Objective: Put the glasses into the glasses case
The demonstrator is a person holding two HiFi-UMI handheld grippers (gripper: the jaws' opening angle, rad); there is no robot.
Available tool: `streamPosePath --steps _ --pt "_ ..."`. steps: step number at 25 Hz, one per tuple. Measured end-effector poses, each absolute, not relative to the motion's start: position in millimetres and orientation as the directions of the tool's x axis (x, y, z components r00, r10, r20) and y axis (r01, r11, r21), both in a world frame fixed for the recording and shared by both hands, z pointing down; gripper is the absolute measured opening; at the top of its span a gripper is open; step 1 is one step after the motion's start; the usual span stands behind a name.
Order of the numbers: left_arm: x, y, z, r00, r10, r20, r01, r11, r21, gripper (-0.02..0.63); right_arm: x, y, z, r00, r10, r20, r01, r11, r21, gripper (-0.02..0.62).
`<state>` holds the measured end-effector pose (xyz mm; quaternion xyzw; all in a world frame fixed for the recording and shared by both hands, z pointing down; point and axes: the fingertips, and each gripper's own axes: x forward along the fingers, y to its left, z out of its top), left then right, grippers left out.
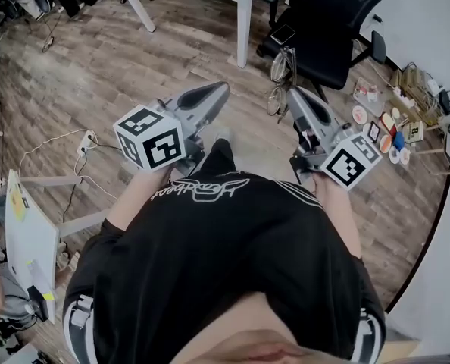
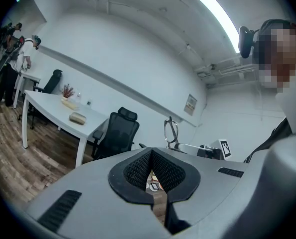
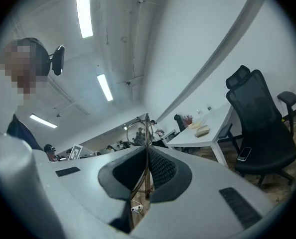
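Two grippers: left gripper [image 1: 219, 89], right gripper [image 1: 293, 95]; one pair of glasses [image 1: 278, 82]. Two office chairs: near chair [image 2: 119, 133], far chair [image 2: 52, 81]; one phone [image 1: 283, 34].

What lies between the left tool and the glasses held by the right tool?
In the head view, only bare wood floor separates the left tool and glasses.

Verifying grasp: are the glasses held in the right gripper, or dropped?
Held. The right gripper is shut on the glasses frame; a lens sticks out past its tips.

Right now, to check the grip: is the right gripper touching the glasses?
Touching. In its own view, the right gripper is shut on the frame of the glasses.
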<state>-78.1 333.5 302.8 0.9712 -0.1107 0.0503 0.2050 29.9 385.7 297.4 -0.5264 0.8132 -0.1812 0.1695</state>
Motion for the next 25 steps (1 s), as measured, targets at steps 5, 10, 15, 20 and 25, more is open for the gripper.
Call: streamPosePath --steps 5,10,15,20,25 --pt "-61.4 247.4 296.8 0.974 -0.170 0.148 -0.219 -0.876 0.430 0.008 44.5 303.7 295.2 -0.370 -0.926 -0.070 -0.791 0.354 -0.500 0.020" --pt "-41.5 152.0 288.8 0.976 -0.154 0.151 -0.206 -0.875 0.438 0.007 62.6 214.0 289.9 -0.356 -0.933 -0.053 -0.794 0.331 -0.510 0.020" --pt "-15.9 57.4 289.7 0.977 -0.132 0.166 -0.195 -0.869 0.455 0.008 83.3 123.8 283.1 -0.345 -0.938 -0.048 -0.795 0.318 -0.517 0.020" --pt "5.3 -14.3 293.5 0.978 -0.110 0.178 -0.181 -0.870 0.458 0.008 105.0 56.1 292.0 -0.318 -0.948 -0.031 -0.798 0.285 -0.531 0.020" --pt "16.0 -68.1 299.4 0.975 -0.105 0.195 -0.186 -0.865 0.466 0.008 116.1 2.8 302.0 -0.317 -0.948 -0.018 -0.789 0.274 -0.550 0.020"
